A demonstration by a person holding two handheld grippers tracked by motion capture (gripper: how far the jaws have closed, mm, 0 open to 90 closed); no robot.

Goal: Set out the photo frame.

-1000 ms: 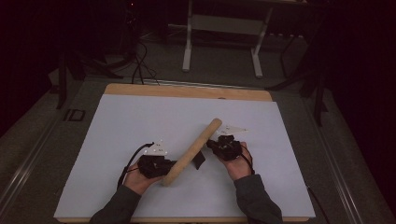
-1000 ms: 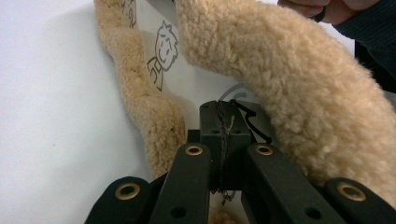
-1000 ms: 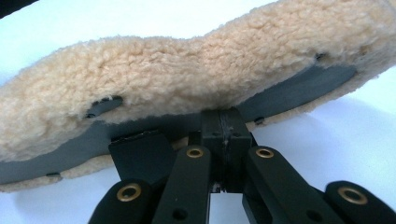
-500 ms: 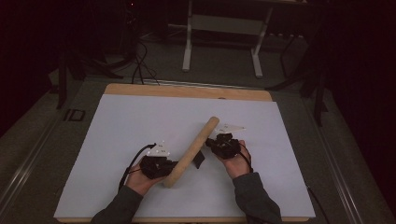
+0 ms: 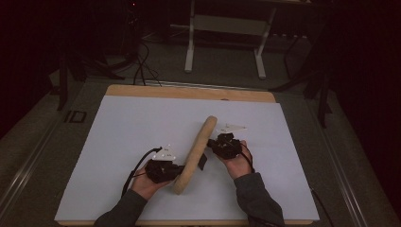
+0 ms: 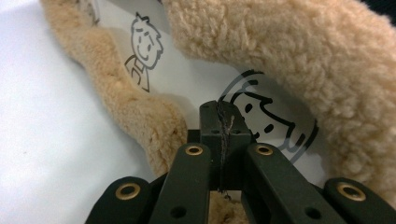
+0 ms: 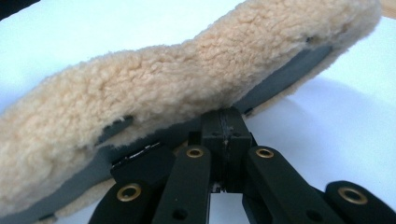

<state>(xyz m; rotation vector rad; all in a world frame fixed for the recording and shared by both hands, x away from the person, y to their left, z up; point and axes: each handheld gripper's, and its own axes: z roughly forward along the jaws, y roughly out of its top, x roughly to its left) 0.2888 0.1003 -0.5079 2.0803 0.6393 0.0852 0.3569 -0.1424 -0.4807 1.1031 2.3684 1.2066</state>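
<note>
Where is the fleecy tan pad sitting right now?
In the high view, the fleecy tan pad lies diagonally on the white table cover, near the front edge, between the left tongs and the right tongs.

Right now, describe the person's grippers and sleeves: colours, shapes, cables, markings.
Both the left gripper and the right gripper are black, each topped by a grey three-cornered plate. In the gripper views their jaws show as flat black links with brass-coloured rivets. A black cable loops from the left one. The sleeves are dark grey.
</note>
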